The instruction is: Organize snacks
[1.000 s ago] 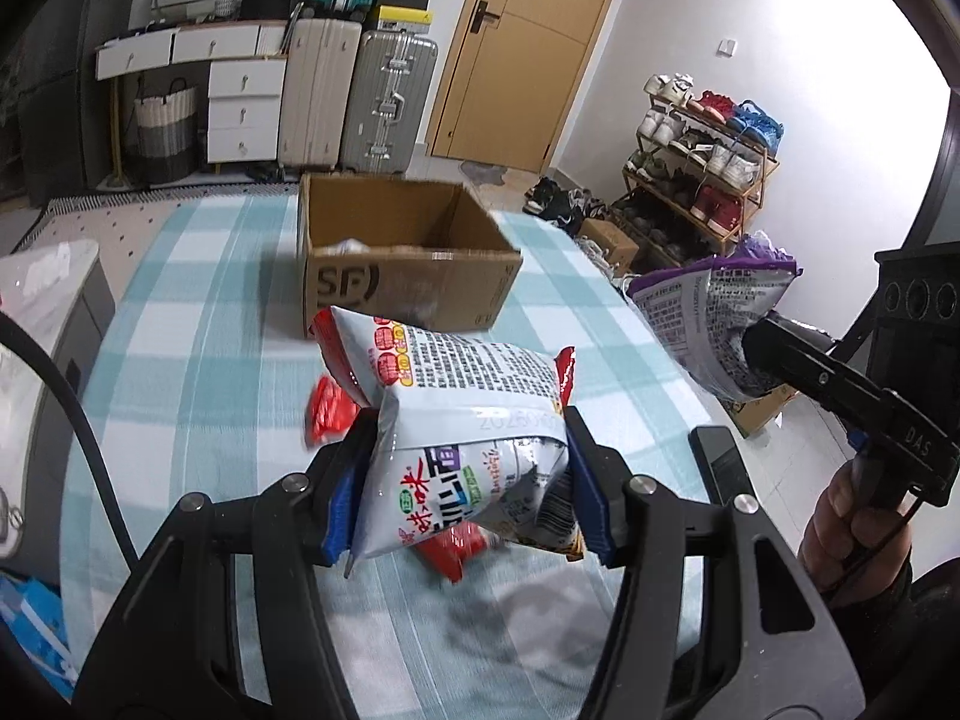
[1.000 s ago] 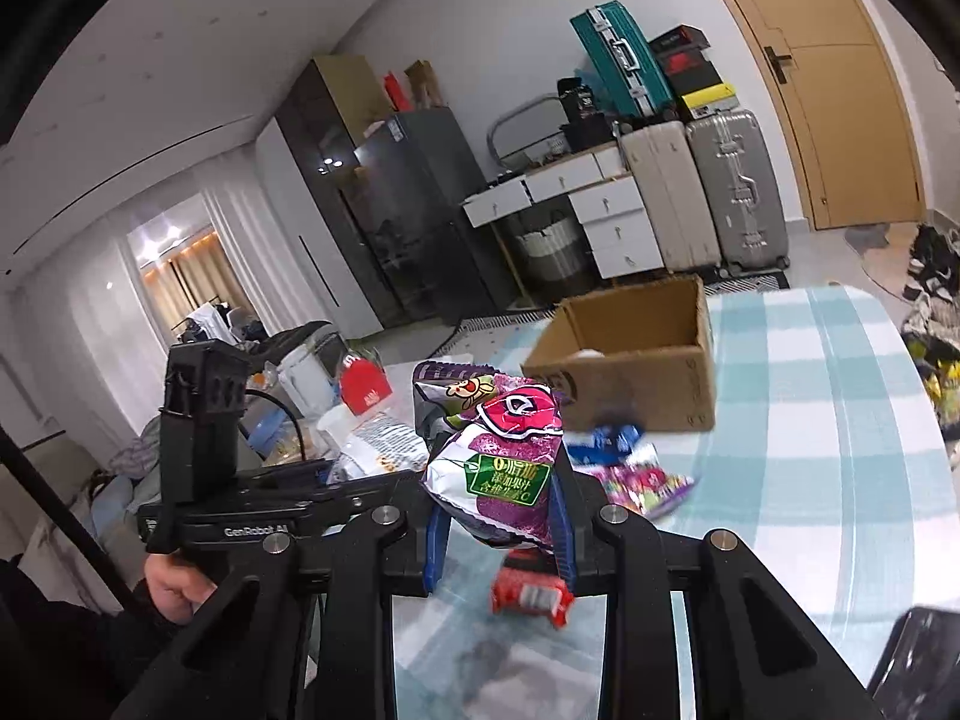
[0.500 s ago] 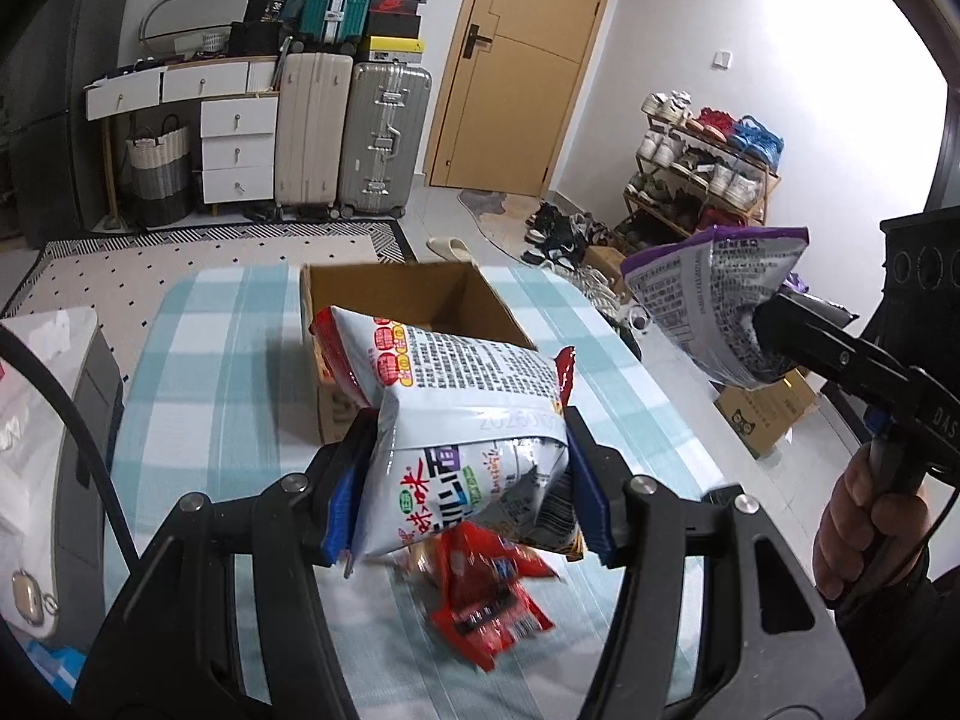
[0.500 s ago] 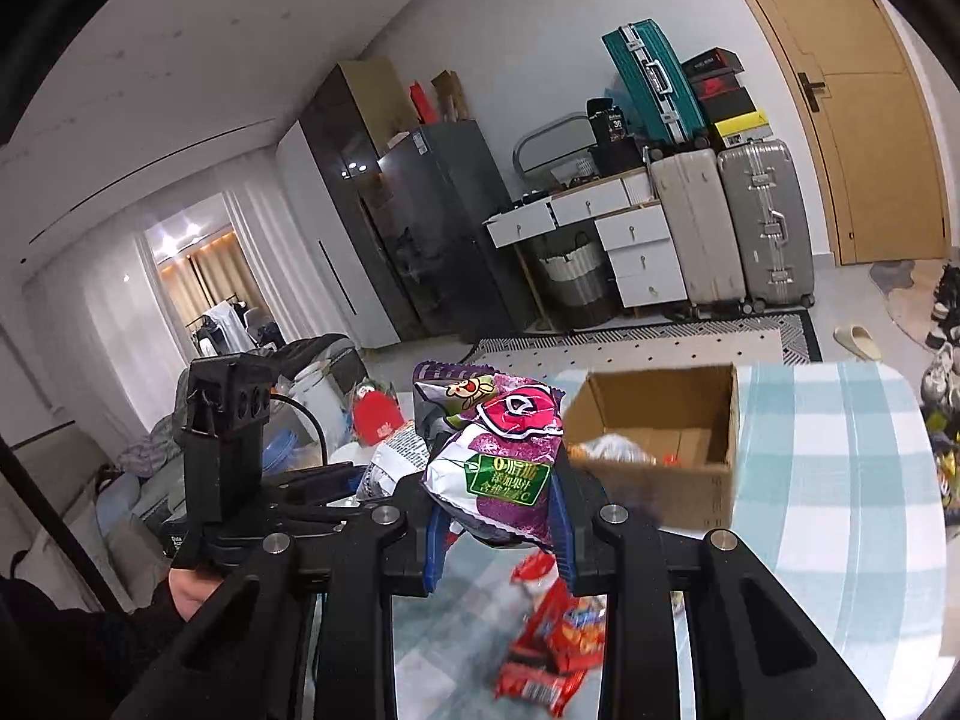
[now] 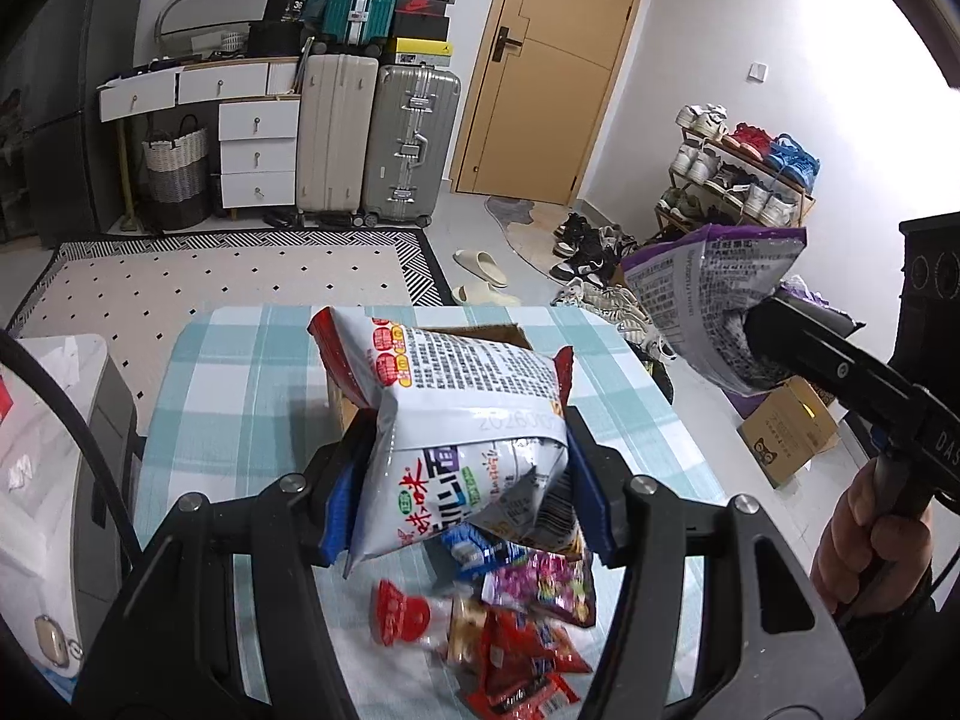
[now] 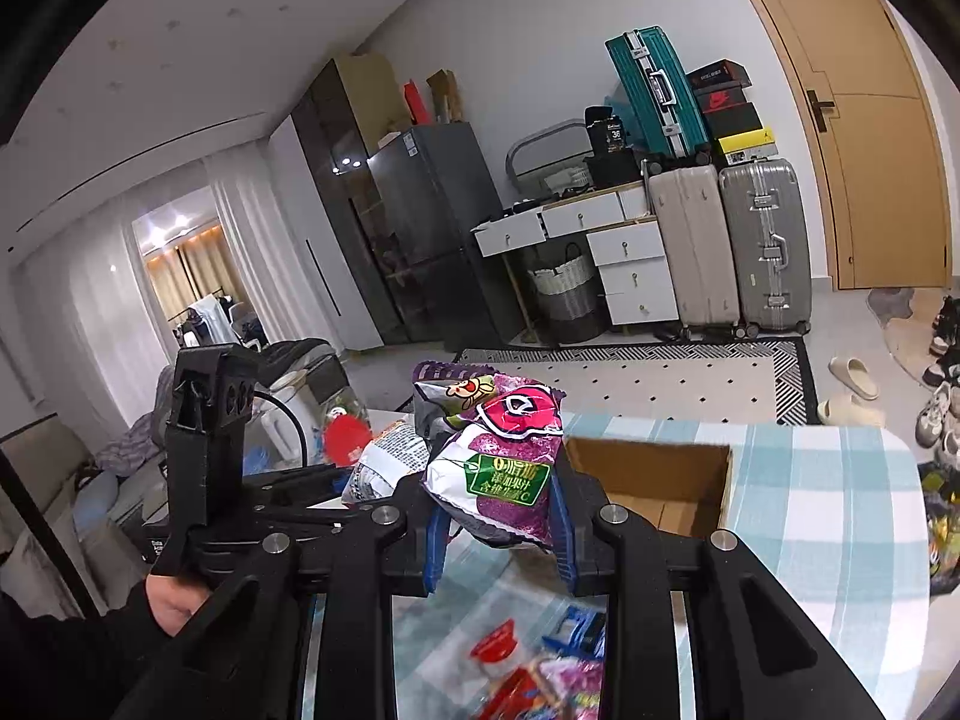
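My left gripper [image 5: 465,492] is shut on a white and red snack bag [image 5: 456,420] and holds it high above the table. My right gripper [image 6: 498,531] is shut on a purple snack bag [image 6: 498,456], also raised; that bag shows at the right in the left wrist view [image 5: 714,294]. An open cardboard box [image 6: 660,480] stands on the checked tablecloth [image 6: 828,498] beyond both bags; in the left wrist view it [image 5: 480,333] is mostly hidden behind the white bag. Several small loose snack packs [image 5: 510,630] lie on the table below the grippers.
Suitcases [image 5: 372,138] and a white drawer unit [image 5: 252,144] stand against the far wall by a wooden door [image 5: 558,66]. A shoe rack [image 5: 738,174] is at the right. A grey appliance [image 5: 60,450] sits left of the table.
Both grippers have risen and drawn back from the box with their bags still held. The box now sits lower and farther in view, and more loose packs show below.
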A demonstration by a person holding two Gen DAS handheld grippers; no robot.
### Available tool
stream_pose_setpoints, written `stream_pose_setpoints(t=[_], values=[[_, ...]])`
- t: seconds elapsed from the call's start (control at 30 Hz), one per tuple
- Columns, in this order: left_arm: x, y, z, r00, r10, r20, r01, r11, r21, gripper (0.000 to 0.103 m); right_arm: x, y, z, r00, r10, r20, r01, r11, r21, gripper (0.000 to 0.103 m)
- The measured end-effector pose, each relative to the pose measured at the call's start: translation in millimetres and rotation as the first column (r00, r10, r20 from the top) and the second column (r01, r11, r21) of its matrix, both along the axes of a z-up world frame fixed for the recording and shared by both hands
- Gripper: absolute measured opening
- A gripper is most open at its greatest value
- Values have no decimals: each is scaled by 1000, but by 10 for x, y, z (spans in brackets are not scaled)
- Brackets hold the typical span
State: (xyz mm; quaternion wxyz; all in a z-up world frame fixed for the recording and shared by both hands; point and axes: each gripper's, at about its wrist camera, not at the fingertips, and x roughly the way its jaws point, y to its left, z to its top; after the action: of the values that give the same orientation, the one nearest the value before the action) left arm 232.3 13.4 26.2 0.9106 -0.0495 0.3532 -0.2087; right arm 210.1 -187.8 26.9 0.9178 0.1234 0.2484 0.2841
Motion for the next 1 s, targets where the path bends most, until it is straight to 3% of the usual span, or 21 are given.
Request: stream_pose_setpoints(t=[0.2, 0.4, 0.57, 0.87, 1.0], values=[[616, -230, -65, 999, -1, -40, 2, 1000, 16, 55, 472, -10, -20, 999, -17, -32, 17, 1000, -17, 28], [1183, -494, -324, 997, 5, -80, 2, 995, 97, 55, 929, -6, -219, 996, -37, -77, 33, 998, -53, 28], [1554, -675, -707, 994, 18, -109, 0, 986, 168, 55, 1272, -66, -511, 989, -59, -134, 50, 996, -72, 28], [2019, -783, -1411, 976, 19, -216, 27, 978, 208, 55, 1715, -70, -1139, 968, -73, -241, 44, 991, -125, 28], [2129, -800, -1612, 974, 25, -224, 30, 971, 238, 55, 1792, -99, -1390, 958, -78, -278, 42, 990, -132, 28]])
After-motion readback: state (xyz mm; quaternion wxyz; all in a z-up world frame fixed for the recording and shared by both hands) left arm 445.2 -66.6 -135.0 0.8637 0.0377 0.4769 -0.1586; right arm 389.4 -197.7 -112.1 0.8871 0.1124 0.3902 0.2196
